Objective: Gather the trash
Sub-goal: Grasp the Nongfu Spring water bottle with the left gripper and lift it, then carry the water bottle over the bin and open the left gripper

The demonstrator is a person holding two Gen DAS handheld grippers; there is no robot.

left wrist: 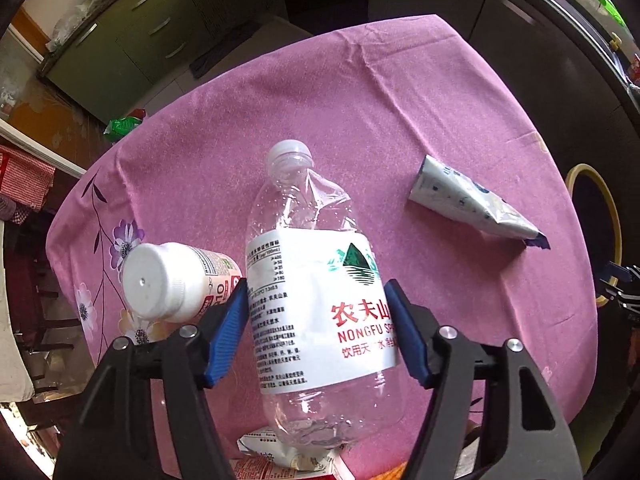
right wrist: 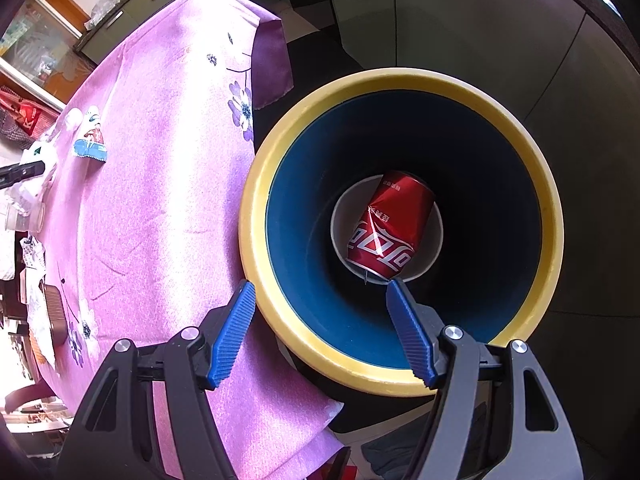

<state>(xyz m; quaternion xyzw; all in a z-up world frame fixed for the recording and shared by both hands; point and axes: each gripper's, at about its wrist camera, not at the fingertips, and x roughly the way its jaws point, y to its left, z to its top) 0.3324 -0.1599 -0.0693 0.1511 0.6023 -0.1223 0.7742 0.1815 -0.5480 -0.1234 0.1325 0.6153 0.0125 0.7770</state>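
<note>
My left gripper [left wrist: 316,286] is shut on a clear, dented plastic water bottle [left wrist: 304,208] with a white label and white cap; both blue pads press on the label's sides. A small white-capped drink bottle [left wrist: 172,280] lies just left of it on the pink tablecloth [left wrist: 360,100]. A crumpled white and blue pouch [left wrist: 468,200] lies to the right. My right gripper [right wrist: 320,284] hangs open over the yellow-rimmed blue bin [right wrist: 256,200], with nothing between its fingers. A dented red cola can [right wrist: 388,228] lies at the bin's bottom.
The bin [left wrist: 612,216] stands off the table's right edge. A green packet [left wrist: 124,126] sits at the far left edge of the cloth. A red and white carton [left wrist: 280,460] lies under the held bottle. Dark cabinets surround the table.
</note>
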